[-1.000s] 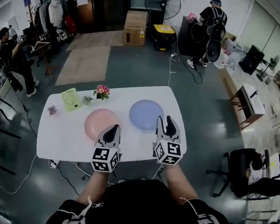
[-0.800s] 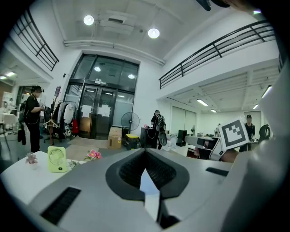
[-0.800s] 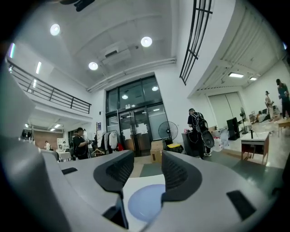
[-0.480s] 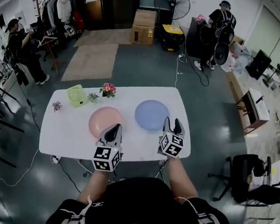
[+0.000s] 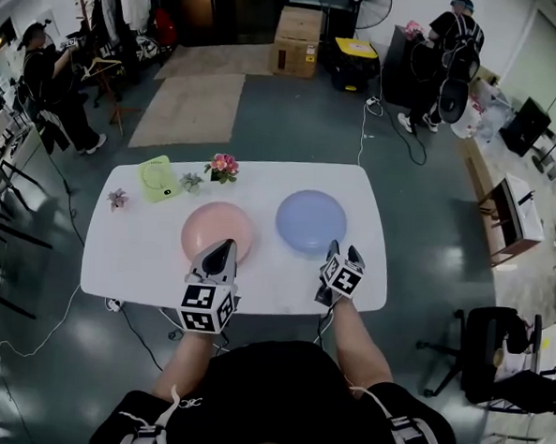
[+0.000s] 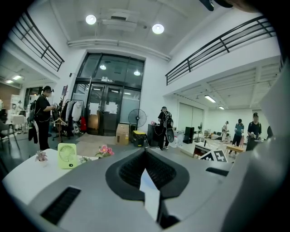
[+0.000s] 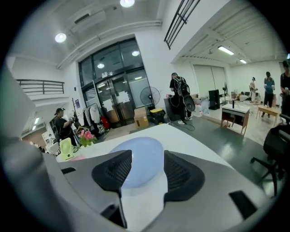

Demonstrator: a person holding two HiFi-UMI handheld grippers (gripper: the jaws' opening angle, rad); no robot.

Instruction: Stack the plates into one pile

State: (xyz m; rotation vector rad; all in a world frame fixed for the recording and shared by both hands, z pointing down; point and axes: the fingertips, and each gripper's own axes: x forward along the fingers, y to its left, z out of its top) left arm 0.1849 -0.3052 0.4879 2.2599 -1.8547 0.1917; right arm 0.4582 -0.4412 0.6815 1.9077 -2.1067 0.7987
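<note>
Blue plate (image 5: pixel 311 221) beyond right tongs (image 5: pixel 343 250), just widened (empty), left tongs (image 5: pixel 223 248) closed

No legible text or numbers anywhere.

On the table (image 5: pixel 125 263) two plates lie side by side, apart: the left plate (image 5: pixel 218 230) and the right plate (image 5: pixel 311 221). Behind the left plate, by the far edge, stand a small fan (image 5: pixel 156 179), a little plant (image 5: pixel 190 180) and flowers (image 5: pixel 223 166), left to right. The left gripper (image 5: pixel 222 247) is at the left plate's near rim, the right gripper (image 5: pixel 343 252) just before the right plate
</note>
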